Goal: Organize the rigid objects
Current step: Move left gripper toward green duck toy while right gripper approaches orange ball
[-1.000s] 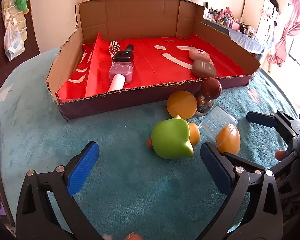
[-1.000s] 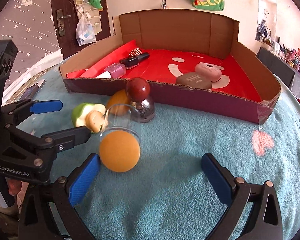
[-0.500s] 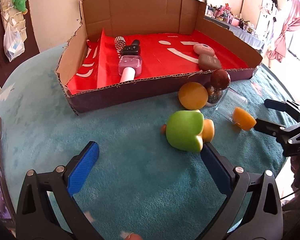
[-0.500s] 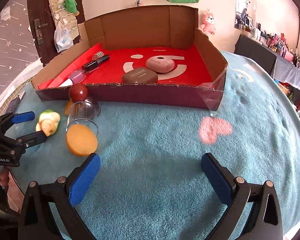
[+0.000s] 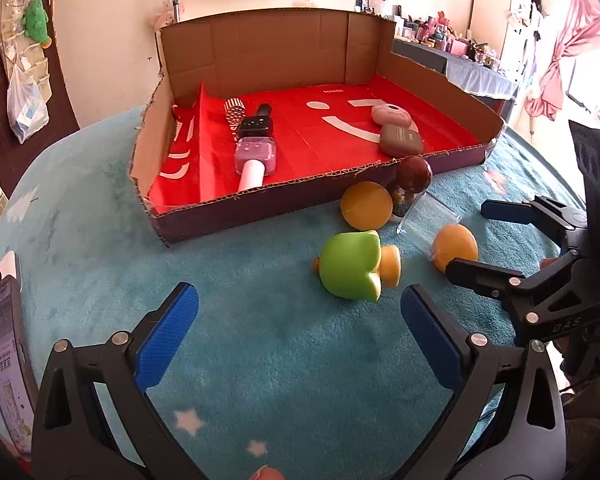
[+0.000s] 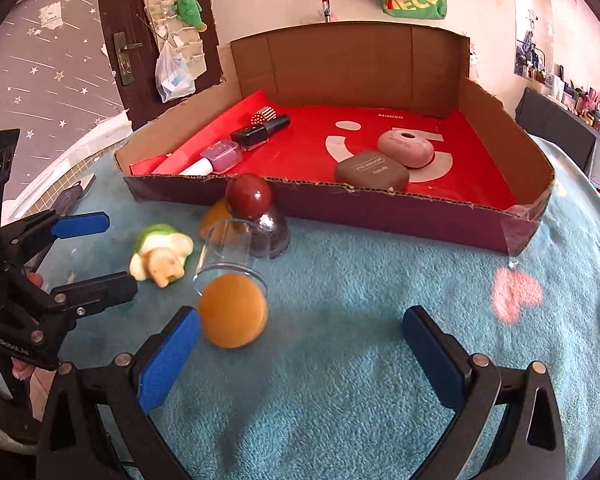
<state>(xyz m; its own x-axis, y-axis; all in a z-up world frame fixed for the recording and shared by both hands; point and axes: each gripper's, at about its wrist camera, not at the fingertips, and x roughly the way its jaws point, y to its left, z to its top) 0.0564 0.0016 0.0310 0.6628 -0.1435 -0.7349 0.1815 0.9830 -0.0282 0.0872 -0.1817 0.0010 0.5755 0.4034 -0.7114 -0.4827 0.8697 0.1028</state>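
A shallow cardboard box (image 5: 204,220) (image 6: 380,208) with a red lining lies on the teal cloth. Inside it are nail polish bottles (image 5: 256,148) (image 6: 256,136), a pink round case (image 5: 392,114) (image 6: 406,148) and a brown case (image 5: 400,140) (image 6: 372,172). In front of the box lie a green toy (image 5: 352,266) (image 6: 160,252), an orange disc (image 5: 366,205), a jar with a dark red ball lid (image 5: 414,174) (image 6: 249,198), and a clear tube with an orange cap (image 5: 456,246) (image 6: 232,310). My left gripper (image 5: 300,336) is open, short of the green toy. My right gripper (image 6: 300,360) is open, its left finger beside the orange cap.
A phone (image 5: 6,360) lies at the cloth's left edge. A door with hanging bags (image 6: 172,68) stands behind the table, a cluttered counter (image 5: 452,56) to the right. A pink heart patch (image 6: 516,292) marks the cloth near the box's right corner.
Both grippers have swung back toward the objects after pulling away; the orange-capped tube now lies close to my right gripper's left finger. Nothing was picked up.
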